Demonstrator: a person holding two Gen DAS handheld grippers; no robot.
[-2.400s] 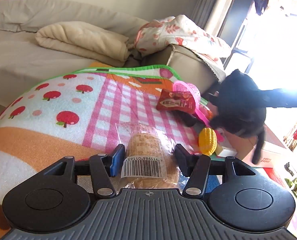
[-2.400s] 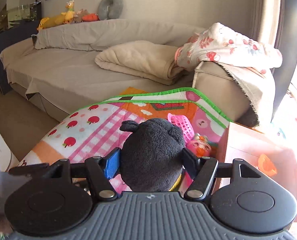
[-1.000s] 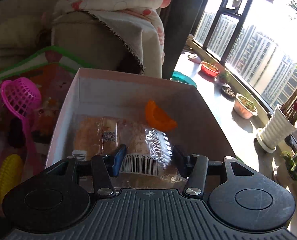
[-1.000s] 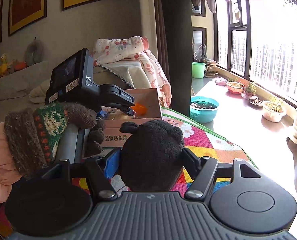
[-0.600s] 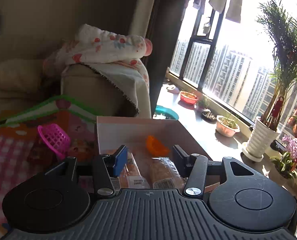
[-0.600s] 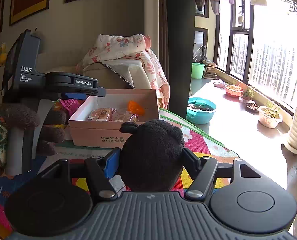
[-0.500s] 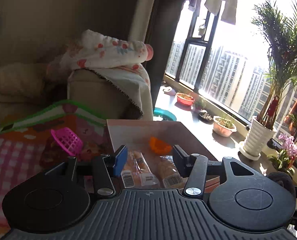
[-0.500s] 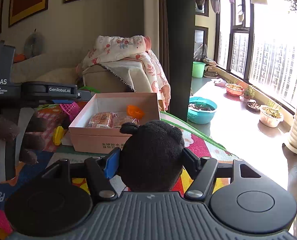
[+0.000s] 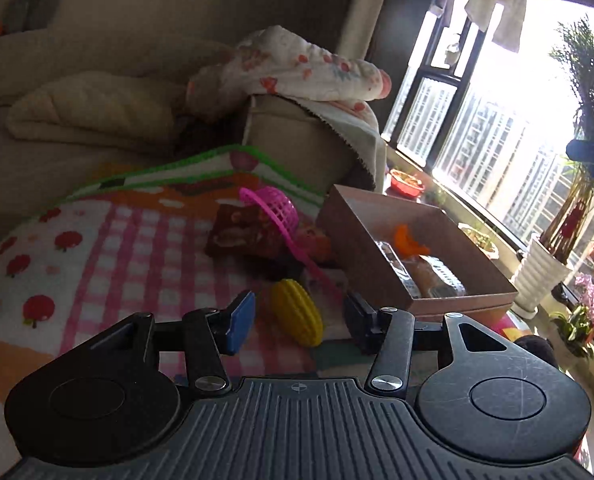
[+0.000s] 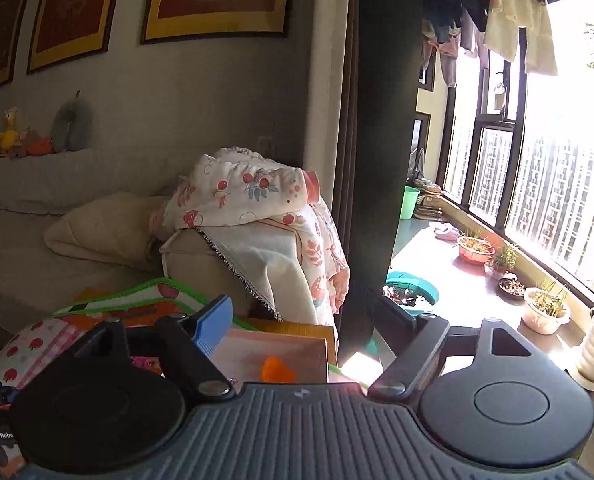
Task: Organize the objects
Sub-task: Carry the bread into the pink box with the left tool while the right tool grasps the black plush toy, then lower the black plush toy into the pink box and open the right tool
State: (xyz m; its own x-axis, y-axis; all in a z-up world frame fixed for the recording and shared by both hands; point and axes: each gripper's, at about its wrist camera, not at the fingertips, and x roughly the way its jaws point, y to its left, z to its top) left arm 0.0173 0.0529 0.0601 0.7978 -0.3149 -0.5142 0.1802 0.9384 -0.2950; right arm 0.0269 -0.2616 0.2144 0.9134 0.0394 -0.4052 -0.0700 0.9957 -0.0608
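Left wrist view: the left tool (image 9: 299, 314) hangs over the checked, apple-printed play mat (image 9: 109, 248) with its jaws partly apart and nothing clamped between them. The yellow ribbed toy corn cob (image 9: 297, 312) lies on the mat below, seen in the gap between the blue pad and the black pad, and neither pad presses on it. Above it, at frame centre, a pink plastic toy strainer with a long handle (image 9: 279, 216) lies across a dark red snack packet (image 9: 249, 236). To the right of these stands the open pinkish-brown cardboard box (image 9: 361, 256), which holds an orange plastic piece (image 9: 409, 240) near its far end and clear-wrapped bread packs (image 9: 421, 272) nearer the camera. A dark furry shape at the lower right, behind the tool body, is too hidden to identify.

Right wrist view: the right tool (image 10: 303, 318) has just been opening its jaws; they stand wide and nothing is between them. Below the gap, at lower centre, the far end of the cardboard box (image 10: 281, 350) shows with the orange piece (image 10: 275, 368) inside. Beyond it, a beige sofa arm (image 10: 201, 264) carries a white blanket with a red floral print (image 10: 253, 196). At right, potted plants line the sunlit window ledge (image 10: 437, 264).
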